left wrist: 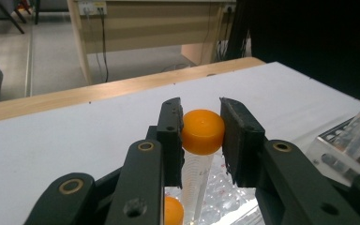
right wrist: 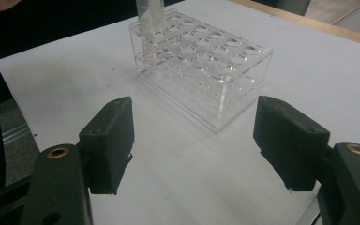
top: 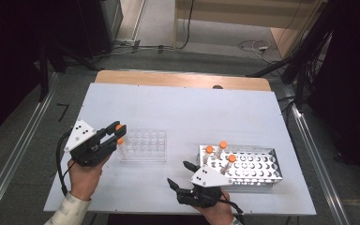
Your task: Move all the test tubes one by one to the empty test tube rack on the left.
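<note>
Here, left fingers (left wrist: 201,136) pinch an orange-capped tube (left wrist: 202,132) above the clear rack (top: 143,146); right fingers (right wrist: 206,140) spread.

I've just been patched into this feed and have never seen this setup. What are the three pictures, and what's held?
A person holds a two-jaw tool in each hand at a white table. The high view looks down from above; the other two views ride on each tool. The left tool is shut on an orange-capped tube above the clear rack. The right tool is open and holds nothing, near the metal rack, where three capped tubes stand.
</note>
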Action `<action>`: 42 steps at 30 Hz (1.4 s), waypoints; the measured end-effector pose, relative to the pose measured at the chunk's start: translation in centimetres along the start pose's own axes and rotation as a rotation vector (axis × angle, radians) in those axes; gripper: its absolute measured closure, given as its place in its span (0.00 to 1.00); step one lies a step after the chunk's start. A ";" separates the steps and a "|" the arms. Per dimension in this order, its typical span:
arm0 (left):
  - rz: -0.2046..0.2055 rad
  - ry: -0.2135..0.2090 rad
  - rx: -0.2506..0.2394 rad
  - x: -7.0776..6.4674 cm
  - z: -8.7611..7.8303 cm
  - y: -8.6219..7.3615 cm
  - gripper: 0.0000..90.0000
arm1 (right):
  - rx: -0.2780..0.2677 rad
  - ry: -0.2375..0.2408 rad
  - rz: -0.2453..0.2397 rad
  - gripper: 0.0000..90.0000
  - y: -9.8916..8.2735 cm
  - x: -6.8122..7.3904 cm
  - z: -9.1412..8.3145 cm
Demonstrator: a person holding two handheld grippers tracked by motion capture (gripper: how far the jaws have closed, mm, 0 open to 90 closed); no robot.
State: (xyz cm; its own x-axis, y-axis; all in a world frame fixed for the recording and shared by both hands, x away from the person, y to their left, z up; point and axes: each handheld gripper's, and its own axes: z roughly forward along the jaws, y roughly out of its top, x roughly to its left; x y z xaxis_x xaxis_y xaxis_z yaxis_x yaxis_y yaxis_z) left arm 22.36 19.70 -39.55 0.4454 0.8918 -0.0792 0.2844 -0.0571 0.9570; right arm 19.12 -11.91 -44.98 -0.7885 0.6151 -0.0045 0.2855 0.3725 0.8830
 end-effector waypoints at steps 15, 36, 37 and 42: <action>0.051 0.007 0.090 -0.3 1.5 -2.9 0.79 | -0.006 -0.006 0.000 0.31 0.0 0.1 -0.1; 0.008 0.044 0.032 -0.8 0.9 -3.3 0.40 | -0.018 -0.019 0.007 0.31 -0.1 -0.3 -0.7; -0.004 0.041 0.028 -0.7 0.8 -3.4 0.40 | -0.020 -0.021 0.009 0.31 -0.1 -0.3 -0.7; -0.047 0.041 0.009 -1.1 0.2 -3.9 0.34 | -0.027 -0.025 0.014 0.31 -0.1 -0.5 -1.1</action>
State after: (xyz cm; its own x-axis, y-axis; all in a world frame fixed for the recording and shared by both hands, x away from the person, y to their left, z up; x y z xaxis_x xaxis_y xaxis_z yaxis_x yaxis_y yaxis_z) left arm 20.95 18.88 -43.28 0.3964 0.9112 -0.1122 0.3116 -0.0186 0.9500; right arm 18.90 -13.05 -44.60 -0.7703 0.6377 -0.0033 0.2818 0.3451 0.8953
